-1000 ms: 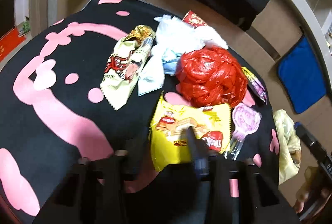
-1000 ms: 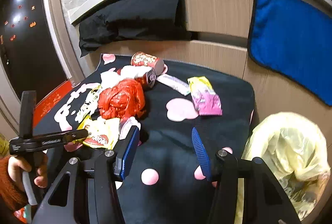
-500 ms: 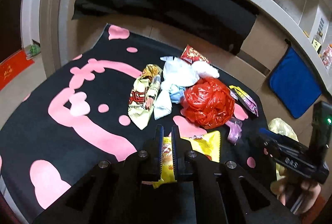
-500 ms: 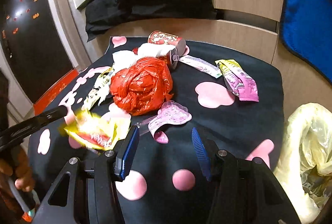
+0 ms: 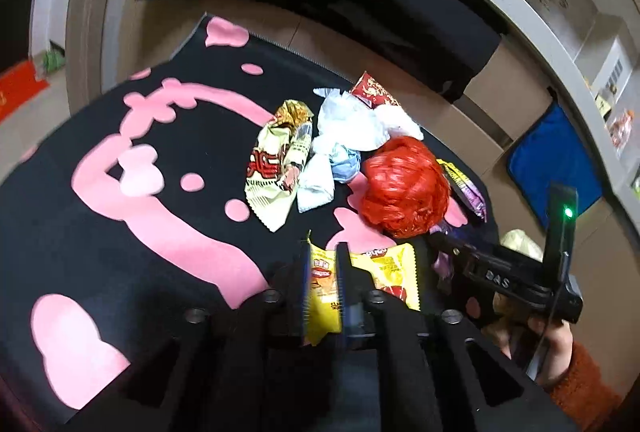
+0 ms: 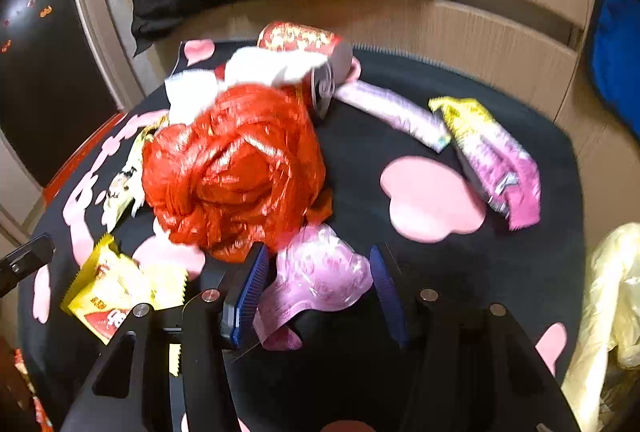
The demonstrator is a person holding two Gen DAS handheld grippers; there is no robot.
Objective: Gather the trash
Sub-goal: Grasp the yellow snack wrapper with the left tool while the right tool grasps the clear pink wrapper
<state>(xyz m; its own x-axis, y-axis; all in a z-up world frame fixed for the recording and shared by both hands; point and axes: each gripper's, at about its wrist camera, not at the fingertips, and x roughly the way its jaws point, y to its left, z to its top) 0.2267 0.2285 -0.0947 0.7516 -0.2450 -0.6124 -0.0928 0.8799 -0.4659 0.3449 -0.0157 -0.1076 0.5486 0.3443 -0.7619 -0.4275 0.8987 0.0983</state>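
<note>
Two grippers are being used over one heap of litter. A yellow snack wrapper (image 5: pixel 320 284) is being pinched between the nearly closed jaws of the left gripper (image 5: pixel 323 274), at the near edge of the black mat with pink shapes (image 5: pixel 120 160). A pink film wrapper (image 6: pixel 320 272) is being straddled by the widely parted, empty jaws of the right gripper (image 6: pixel 316 284), not yet clamped.

Handling judgement: the film is thin and slippery, so it is best squeezed at its bunched middle before being lifted toward the yellow bin bag (image 6: pixel 608 304) at the near right.

Surroundings: a red plastic bag (image 6: pixel 236 172) is lying just beyond the pink film, touching it, and is likely to be snagged. Farther off, a red can (image 6: pixel 308 48), white tissue (image 5: pixel 356 120), a cream wrapper (image 5: pixel 276 168) and a pink-yellow packet (image 6: pixel 492 156) are being left. A blue cloth (image 5: pixel 556 152) is hanging at the far right.
</note>
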